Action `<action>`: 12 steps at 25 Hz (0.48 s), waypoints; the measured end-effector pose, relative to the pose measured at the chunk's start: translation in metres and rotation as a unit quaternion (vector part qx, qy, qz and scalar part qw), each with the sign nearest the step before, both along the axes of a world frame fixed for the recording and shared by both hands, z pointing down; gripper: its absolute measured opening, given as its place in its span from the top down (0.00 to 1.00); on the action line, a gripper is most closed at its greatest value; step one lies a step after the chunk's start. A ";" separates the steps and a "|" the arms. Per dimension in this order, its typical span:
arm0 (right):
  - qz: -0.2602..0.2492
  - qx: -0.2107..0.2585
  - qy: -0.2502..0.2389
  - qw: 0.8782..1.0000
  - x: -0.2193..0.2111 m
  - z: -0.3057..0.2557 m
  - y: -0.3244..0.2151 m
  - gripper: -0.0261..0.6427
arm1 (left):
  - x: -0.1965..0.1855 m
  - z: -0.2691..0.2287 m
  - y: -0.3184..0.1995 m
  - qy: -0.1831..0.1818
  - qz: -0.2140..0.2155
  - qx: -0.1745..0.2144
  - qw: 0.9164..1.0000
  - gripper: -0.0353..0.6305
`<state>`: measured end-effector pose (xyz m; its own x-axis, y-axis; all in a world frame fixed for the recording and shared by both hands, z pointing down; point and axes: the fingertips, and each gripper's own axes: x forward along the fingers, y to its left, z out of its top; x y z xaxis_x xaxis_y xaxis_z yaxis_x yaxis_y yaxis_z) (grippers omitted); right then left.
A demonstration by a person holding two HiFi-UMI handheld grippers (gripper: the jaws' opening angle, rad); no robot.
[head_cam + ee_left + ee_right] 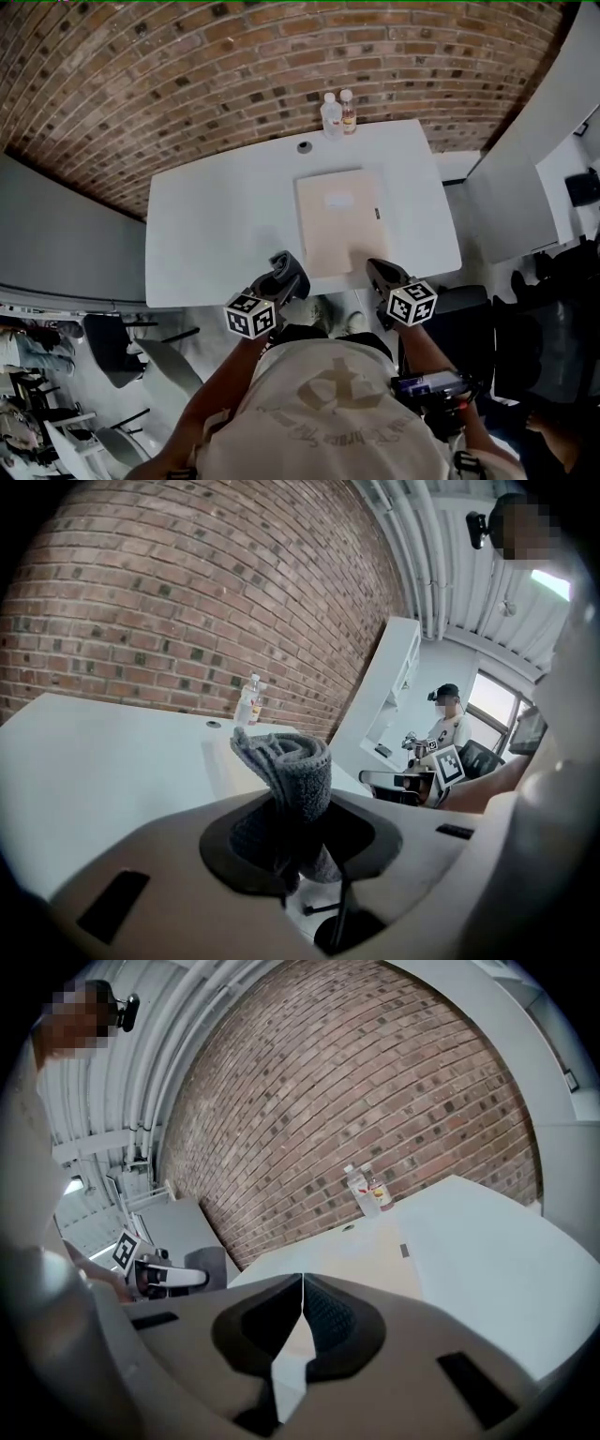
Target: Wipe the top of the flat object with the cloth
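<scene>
- Currently the left gripper [281, 277] is clamped on the grey cloth [286, 771]. A rolled wad stands up past the pads and a short tail hangs below. The grip looks firm.
- Right gripper [302, 1309]: jaws pressed together with nothing between them. In the head view it sits at the near right corner of the flat object.
- Flat object [339, 222]: a beige sheet lying flat on the white table [206, 225], long side running away from me, near edge close to the table's front edge. Two bottles [338, 113] stand beyond its far edge, by the brick wall.
- Status, as I judge it: the cloth is not on the sheet yet, so no wiping has begun.
- Plan, left: tip the gripper down so the wad meets the surface rather than the jaw tips. Start at the near left corner and run straight, overlapping strokes to the far edge.
- Plan, right: rest the closed tips on the near right margin to pin the sheet, which looks light enough to slide.
- Risk: heavy pressure could drag the cloth out of the jaws, so I should press lightly and stop short of the bottles.
</scene>
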<state>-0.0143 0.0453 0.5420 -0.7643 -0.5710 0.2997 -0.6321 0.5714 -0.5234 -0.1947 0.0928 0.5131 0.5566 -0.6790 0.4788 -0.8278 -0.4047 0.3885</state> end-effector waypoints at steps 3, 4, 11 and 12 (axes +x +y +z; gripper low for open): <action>0.012 0.000 0.007 1.000 -0.005 -0.002 -0.009 0.93 | -0.007 0.005 -0.016 0.009 0.008 -0.003 1.000 0.78; 0.014 0.001 0.011 1.000 -0.006 -0.003 -0.012 0.93 | -0.008 0.006 -0.023 0.013 0.010 -0.003 1.000 0.78; 0.054 0.004 0.052 0.997 -0.012 -0.003 -0.048 0.93 | -0.025 0.010 -0.064 0.041 0.040 0.002 0.998 0.78; 0.057 0.004 0.057 0.997 -0.015 -0.002 -0.050 0.93 | -0.029 0.013 -0.068 0.045 0.042 0.000 0.998 0.78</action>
